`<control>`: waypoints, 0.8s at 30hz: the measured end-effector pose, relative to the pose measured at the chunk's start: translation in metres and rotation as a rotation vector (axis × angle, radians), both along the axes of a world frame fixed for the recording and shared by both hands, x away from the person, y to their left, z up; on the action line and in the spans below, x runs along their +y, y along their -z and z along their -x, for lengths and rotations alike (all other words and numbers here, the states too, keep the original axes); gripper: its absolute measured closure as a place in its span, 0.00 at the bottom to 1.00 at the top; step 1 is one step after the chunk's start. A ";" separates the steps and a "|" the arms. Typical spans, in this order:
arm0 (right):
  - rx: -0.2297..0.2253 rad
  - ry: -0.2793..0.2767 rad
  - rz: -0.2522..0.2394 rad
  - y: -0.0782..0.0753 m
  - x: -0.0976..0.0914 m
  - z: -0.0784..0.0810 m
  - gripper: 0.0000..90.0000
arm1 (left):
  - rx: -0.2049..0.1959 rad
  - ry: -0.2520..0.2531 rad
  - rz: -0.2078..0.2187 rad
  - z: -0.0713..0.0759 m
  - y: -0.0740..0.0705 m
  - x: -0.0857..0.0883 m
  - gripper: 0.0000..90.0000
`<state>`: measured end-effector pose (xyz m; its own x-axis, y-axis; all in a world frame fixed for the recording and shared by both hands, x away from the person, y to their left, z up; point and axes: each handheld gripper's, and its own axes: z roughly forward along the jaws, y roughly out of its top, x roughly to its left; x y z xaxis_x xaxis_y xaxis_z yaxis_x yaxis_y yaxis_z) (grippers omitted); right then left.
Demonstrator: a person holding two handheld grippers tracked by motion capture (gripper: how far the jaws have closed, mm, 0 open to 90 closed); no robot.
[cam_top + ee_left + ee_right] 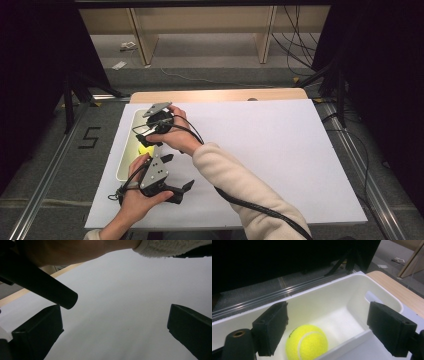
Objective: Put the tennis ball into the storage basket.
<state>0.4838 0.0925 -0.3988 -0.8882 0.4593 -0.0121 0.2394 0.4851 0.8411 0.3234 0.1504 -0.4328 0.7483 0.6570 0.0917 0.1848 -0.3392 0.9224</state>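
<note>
A yellow tennis ball (307, 345) lies on the floor of a cream plastic bin (322, 287). In the high view the ball (145, 149) shows as a bright spot in the bin (126, 160), which stands at the table's left edge. My right gripper (328, 305) hangs over the bin with its jaws apart; the ball sits below and between them, untouched. From above, the right gripper (148, 140) reaches across from the right, over the bin's middle. My left gripper (179, 171) rests near the front, beside the bin. Its jaws (115, 312) stand wide open over bare white surface.
A white sheet (260, 150) covers the table, with a wooden strip (220, 95) along the far edge. The right arm's cream sleeve (235, 180) and a thick black cable (250, 205) cross the front middle. Wooden shelf legs and floor cables lie beyond.
</note>
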 end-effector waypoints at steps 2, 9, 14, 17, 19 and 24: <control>0.000 0.006 -0.002 -0.001 -0.003 0.000 0.20 | 0.000 0.001 -0.001 0.000 0.000 0.000 0.00; -0.006 0.013 -0.010 -0.003 -0.013 0.001 0.20 | 0.001 -0.002 0.001 0.000 0.000 0.000 0.00; -0.007 0.024 -0.018 -0.005 -0.022 0.002 0.20 | 0.005 -0.002 0.003 0.000 0.000 0.000 0.00; -0.008 0.030 -0.018 -0.006 -0.028 0.003 0.20 | 0.005 -0.004 0.002 0.000 0.000 0.000 0.00; -0.010 0.032 -0.021 -0.007 -0.032 0.003 0.20 | 0.005 -0.004 0.002 0.000 0.000 0.000 0.00; -0.013 0.050 -0.034 -0.008 -0.044 0.003 0.21 | 0.005 -0.004 0.001 0.000 0.000 0.000 0.00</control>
<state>0.4807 0.0484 -0.3904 -0.8638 0.5038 -0.0069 0.2520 0.4439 0.8599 0.3229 0.1500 -0.4330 0.7462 0.6599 0.0874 0.1909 -0.3378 0.9216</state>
